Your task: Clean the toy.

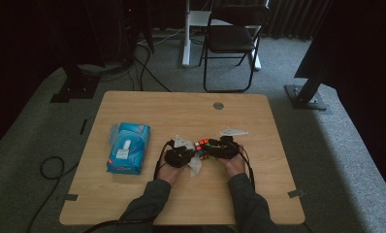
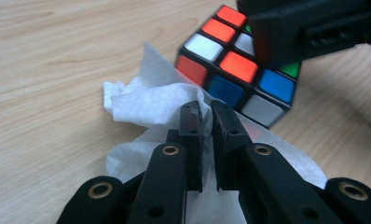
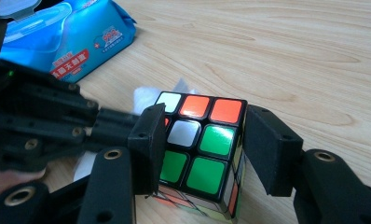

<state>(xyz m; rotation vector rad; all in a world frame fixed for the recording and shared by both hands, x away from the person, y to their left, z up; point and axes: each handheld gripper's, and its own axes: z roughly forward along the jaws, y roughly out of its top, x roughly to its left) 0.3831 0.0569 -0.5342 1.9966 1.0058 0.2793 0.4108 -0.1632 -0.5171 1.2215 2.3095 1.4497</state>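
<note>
A Rubik's cube [image 1: 201, 147] sits mid-table between the two hands. My right gripper [image 3: 207, 114] is shut on it, one pad on each side of the green, white and orange face of the cube [image 3: 193, 135]. My left gripper [image 2: 206, 109] is shut on a crumpled white wipe [image 2: 151, 102], which lies against the near lower edge of the cube [image 2: 230, 70]. A black jaw of the right gripper covers the cube's top right corner there. From above, the left gripper [image 1: 192, 156] and right gripper [image 1: 209, 147] face each other, with the wipe [image 1: 195, 167] hanging below them.
A blue wet-wipe pack [image 1: 128, 148], also seen as the pack [image 3: 72, 37], lies left of the hands with its lid flap up. The wooden table [image 1: 181, 107] has a round grommet [image 1: 218, 105] near its far edge. A black chair [image 1: 232, 39] stands beyond it.
</note>
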